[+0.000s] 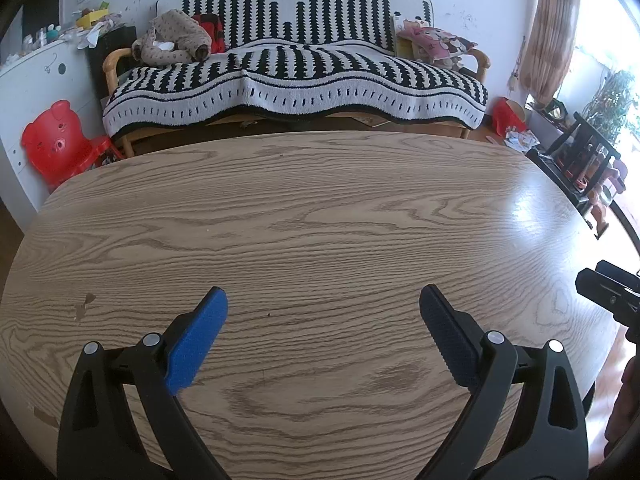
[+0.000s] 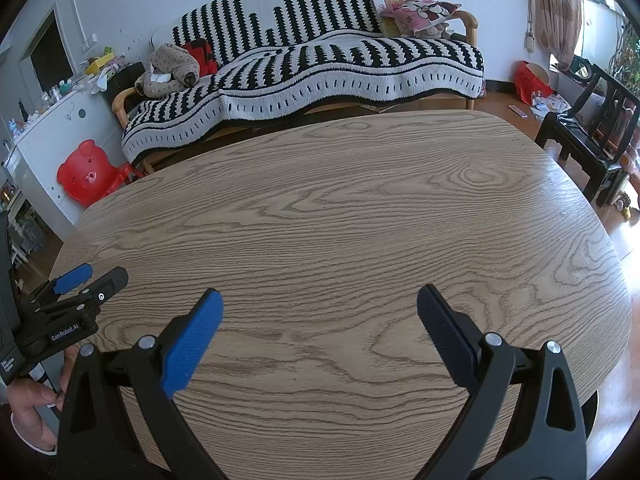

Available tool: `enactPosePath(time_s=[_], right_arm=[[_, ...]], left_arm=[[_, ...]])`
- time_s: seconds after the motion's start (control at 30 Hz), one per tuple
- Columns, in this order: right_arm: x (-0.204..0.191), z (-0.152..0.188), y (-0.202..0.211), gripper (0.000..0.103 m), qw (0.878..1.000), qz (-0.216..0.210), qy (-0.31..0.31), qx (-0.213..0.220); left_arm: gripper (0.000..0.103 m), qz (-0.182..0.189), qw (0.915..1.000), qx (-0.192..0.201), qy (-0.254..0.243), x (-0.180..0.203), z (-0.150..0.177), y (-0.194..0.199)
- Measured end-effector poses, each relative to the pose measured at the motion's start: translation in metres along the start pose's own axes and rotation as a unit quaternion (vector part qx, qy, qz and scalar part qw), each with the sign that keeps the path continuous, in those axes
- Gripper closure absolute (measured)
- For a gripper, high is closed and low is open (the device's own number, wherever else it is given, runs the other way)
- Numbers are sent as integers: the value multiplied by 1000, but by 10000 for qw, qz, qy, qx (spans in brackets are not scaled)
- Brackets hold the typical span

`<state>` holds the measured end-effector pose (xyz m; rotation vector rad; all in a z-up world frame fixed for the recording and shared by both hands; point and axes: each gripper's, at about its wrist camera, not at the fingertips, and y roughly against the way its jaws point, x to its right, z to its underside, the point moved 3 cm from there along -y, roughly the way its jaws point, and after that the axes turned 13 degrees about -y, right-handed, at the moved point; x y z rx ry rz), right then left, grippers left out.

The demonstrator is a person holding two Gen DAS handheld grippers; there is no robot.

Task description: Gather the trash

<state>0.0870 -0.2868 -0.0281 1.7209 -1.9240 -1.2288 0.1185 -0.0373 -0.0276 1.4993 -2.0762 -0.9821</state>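
Observation:
My left gripper is open and empty, held low over the near part of a wooden oval table. My right gripper is open and empty over the same table. Each gripper shows at the edge of the other's view: the right one at the far right of the left wrist view, the left one at the far left of the right wrist view. I see no trash on the tabletop in either view.
A sofa under a black-and-white striped blanket stands behind the table. A red bear-shaped stool sits on the floor at left. A dark wooden chair and scattered papers are at right. A cluttered white cabinet stands far left.

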Motion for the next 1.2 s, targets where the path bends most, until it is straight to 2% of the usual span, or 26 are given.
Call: enactPosePath(time_s=[0.9,1.2], right_arm=[[1,0,0,9,10000,2,1,-6],[6,2,0,9,10000,16,10,-31]], left_arm=[[9,-191,9996,108,-182,3,-1,0],[9,-120,9998,-37,-121,1,1,-5]])
